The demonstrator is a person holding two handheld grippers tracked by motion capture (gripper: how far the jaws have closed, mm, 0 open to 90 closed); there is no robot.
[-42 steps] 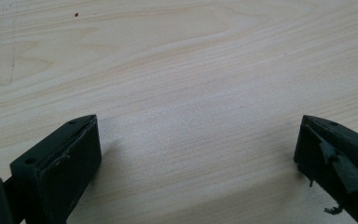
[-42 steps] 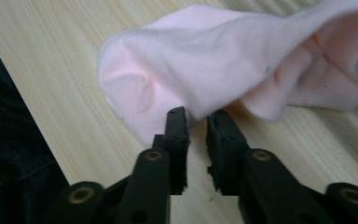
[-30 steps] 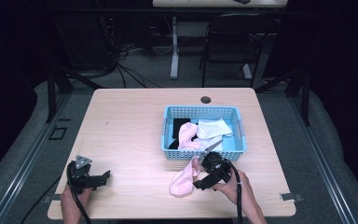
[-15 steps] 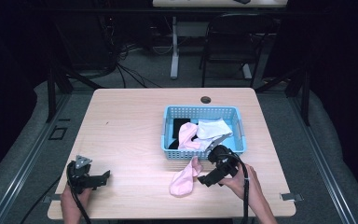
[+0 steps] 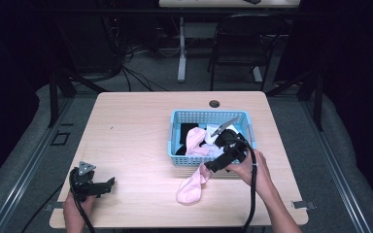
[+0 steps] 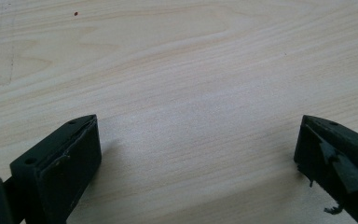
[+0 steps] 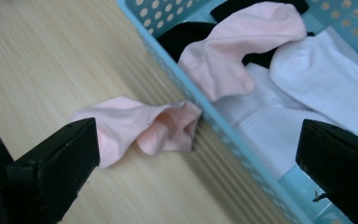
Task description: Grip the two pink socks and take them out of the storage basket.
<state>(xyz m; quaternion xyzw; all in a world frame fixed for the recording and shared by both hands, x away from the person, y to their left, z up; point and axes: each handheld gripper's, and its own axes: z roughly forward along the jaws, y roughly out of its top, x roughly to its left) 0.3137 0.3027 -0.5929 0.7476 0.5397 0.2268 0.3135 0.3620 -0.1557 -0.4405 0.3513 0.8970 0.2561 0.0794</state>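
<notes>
The right tool (image 5: 212,167) now stands with its jaws fully apart and nothing between them; the jaws have just been opening, and a second ago they sat low on the soft pink cotton sock (image 5: 190,189), which is now released. That sock lies flat on the pale wood-grain desk (image 5: 126,126), at 6 o'clock of the light-blue perforated plastic basket (image 5: 172,145), its cuff end touching or just beside the basket's near wall. In the right gripper view the sock (image 7: 140,126) lies on the desk below the open jaws, clear of both. The right hand (image 5: 252,170) has lifted the tool off the desk and toward the basket rim. A second pink sock (image 5: 193,141) remains in the basket, draped over black and white socks. Judgement: one pink sock is laid out, and its mate is the likely next pick, at 12 o'clock of the tool. The left tool (image 5: 108,183) rests at the desk's 7 o'clock corner, jaws wide apart and empty, unmoved.
</notes>
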